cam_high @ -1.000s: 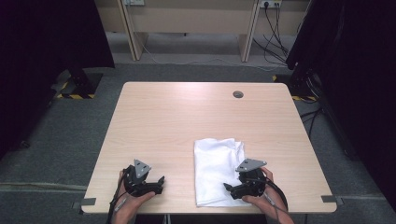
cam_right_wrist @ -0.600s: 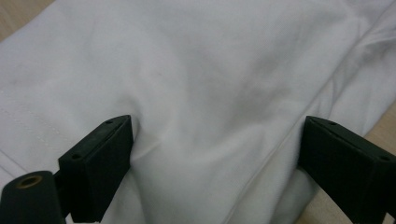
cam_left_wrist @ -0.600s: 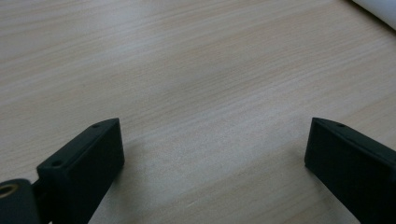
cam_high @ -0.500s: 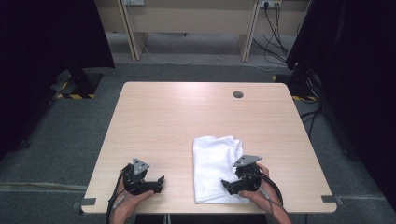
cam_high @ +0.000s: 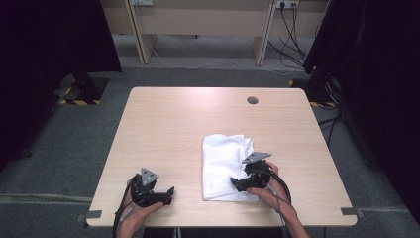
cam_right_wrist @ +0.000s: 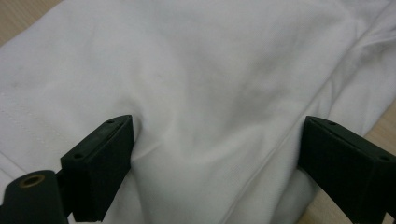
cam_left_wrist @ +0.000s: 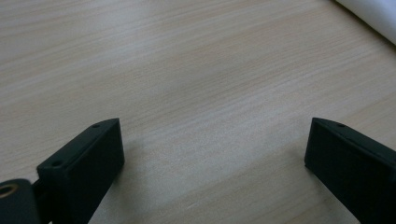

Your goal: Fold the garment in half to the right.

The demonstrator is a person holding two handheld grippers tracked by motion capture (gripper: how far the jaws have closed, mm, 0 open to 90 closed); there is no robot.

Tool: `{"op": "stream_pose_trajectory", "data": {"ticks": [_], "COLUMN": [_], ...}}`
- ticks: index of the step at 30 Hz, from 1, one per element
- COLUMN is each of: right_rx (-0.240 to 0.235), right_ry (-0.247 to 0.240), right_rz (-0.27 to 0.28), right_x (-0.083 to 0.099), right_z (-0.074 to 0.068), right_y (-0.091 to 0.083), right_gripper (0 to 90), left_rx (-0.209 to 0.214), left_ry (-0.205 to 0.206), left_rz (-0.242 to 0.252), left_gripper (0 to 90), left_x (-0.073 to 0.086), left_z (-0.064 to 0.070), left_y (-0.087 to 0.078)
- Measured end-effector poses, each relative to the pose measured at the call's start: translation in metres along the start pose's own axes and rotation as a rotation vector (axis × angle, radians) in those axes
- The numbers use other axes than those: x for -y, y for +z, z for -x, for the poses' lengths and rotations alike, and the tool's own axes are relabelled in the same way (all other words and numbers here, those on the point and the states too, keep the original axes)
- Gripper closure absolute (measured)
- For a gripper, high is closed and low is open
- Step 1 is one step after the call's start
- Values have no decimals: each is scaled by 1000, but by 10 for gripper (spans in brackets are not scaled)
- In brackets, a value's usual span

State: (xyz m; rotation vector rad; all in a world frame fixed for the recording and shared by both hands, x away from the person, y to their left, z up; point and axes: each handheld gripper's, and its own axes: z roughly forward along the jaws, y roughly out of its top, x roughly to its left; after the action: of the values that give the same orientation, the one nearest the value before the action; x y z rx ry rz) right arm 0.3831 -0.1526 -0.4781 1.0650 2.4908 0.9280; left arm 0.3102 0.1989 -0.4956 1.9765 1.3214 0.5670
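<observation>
The folded white cloth point(cam_high: 226, 166) lies on the near right part of the table point(cam_high: 188, 124), its near edge close to the table's near edge. The right gripper point(cam_high: 241, 182) rests on the cloth's near right corner, jaws spread wide, the fabric bunched between them point(cam_right_wrist: 210, 140) but not clamped. The left gripper point(cam_high: 166, 193) sits on bare wood near the near left edge, jaws also spread and holding nothing; a corner of the cloth point(cam_left_wrist: 373, 14) shows at its far right.

Step in hand, as judged: approach for a pinch on the cloth. The next move calls for closing the right jaws on the raised fold, taking all layers or only the top one as intended.

A round cable port point(cam_high: 252, 100) sits far right on the table, well apart. Nothing obstructs the cloth.
</observation>
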Motion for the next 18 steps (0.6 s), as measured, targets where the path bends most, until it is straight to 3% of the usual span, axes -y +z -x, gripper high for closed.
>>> {"op": "stream_pose_trajectory", "data": {"ticks": [18], "right_rx": [-13], "right_ry": [-1], "right_rz": [23], "right_x": [-19], "right_z": [5], "right_y": [18], "right_gripper": [119], "left_rx": [1], "left_ry": [-1], "left_rz": [1], "left_gripper": [35], "left_x": [0], "left_z": [0], "left_y": [0]}}
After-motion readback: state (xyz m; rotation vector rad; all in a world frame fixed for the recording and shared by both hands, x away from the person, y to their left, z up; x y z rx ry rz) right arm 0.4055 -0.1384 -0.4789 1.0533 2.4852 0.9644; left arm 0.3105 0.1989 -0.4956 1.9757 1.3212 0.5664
